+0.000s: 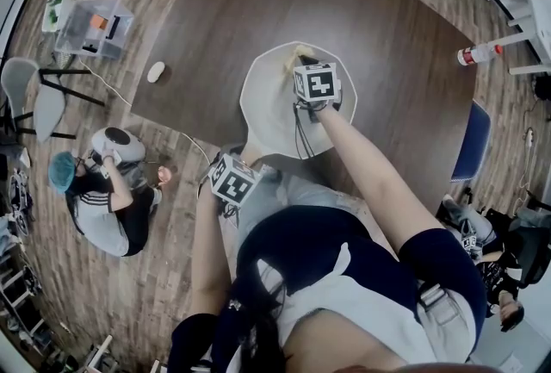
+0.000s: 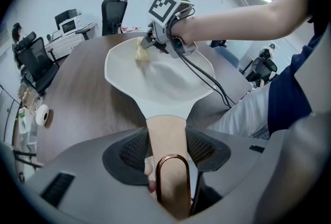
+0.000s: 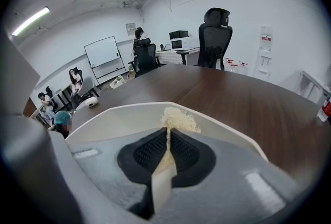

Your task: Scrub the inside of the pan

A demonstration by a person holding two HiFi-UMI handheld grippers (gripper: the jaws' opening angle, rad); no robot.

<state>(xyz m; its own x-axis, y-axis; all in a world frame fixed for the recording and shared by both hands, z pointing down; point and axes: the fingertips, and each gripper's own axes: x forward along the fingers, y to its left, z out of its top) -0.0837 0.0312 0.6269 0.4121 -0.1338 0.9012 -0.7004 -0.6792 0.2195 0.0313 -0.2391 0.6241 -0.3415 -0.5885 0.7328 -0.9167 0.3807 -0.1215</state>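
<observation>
White pan [image 1: 269,108] sits centre frame on the dark table [image 1: 405,70], long axis running top to bottom, handle [image 2: 166,132] pointing down; left gripper [image 2: 168,148] clamps that handle; right gripper [image 3: 166,153], its 2 jaws nearly together, pinches a pale scrubber [image 3: 178,119] at the pan's upper edge.

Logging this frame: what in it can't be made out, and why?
Right gripper view: the right gripper body covers the spot where the scrubber meets the pan.
Head view: the marker cube hides most of the scrubber.
Head view: the bottle label is too small to read.
</observation>
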